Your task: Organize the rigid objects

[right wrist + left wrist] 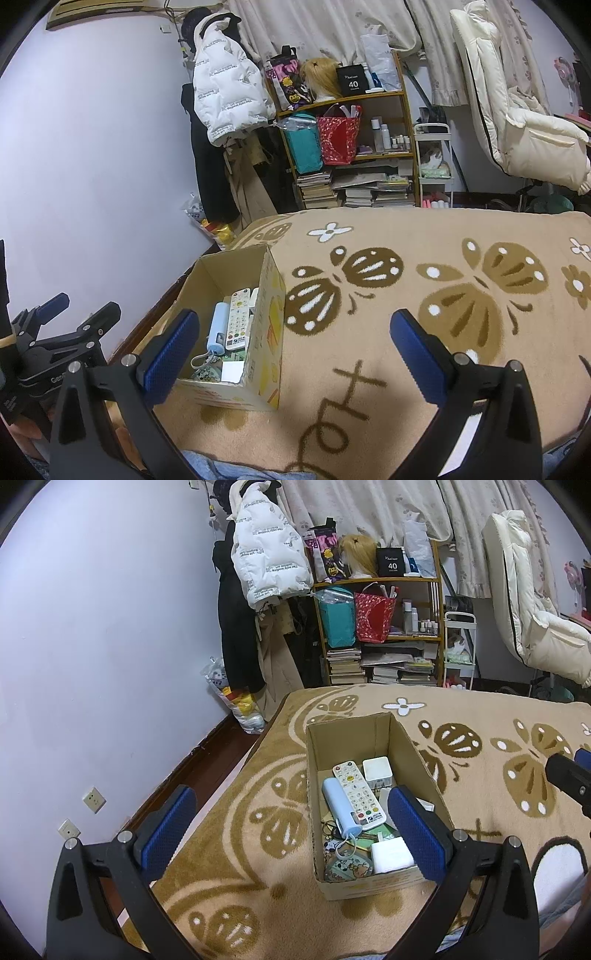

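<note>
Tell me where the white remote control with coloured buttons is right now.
The white remote control with coloured buttons lies inside the open cardboard box on the butterfly-patterned blanket, between the light blue cylindrical device and the white square box.

SURFACE: bed covered by tan blanket with brown butterfly and white flower pattern | LOAD: one open cardboard box resting directly on blanket, near bed's left edge, long axis running toward far edge | REMAINDER: blanket bare toward the right edge and the far edge
</note>
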The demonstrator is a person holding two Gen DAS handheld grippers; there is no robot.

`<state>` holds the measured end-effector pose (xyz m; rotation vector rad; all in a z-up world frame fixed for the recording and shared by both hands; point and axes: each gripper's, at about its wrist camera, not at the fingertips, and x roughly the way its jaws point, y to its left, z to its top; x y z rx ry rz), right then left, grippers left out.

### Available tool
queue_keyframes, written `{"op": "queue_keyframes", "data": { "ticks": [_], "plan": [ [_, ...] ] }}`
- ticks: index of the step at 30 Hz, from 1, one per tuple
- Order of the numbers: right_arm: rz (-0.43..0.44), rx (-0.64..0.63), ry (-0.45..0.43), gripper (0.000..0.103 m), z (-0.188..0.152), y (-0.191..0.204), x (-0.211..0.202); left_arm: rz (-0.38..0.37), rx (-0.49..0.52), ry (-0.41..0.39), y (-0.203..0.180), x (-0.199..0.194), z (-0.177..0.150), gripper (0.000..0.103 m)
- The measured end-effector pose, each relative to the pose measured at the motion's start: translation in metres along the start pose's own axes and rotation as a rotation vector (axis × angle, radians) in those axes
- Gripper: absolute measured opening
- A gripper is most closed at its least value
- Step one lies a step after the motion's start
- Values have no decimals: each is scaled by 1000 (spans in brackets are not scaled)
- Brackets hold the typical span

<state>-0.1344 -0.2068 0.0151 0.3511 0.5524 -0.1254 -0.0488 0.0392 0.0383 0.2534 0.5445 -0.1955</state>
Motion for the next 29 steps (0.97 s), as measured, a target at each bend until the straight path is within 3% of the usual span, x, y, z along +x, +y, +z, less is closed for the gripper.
{"op": "queue_keyframes", "data": {
  "ticks": [29],
  "plan": [
    [-6,1,4,103,0,-8,0,-10,11,3,-2,-2,0,103]
  ]
}}
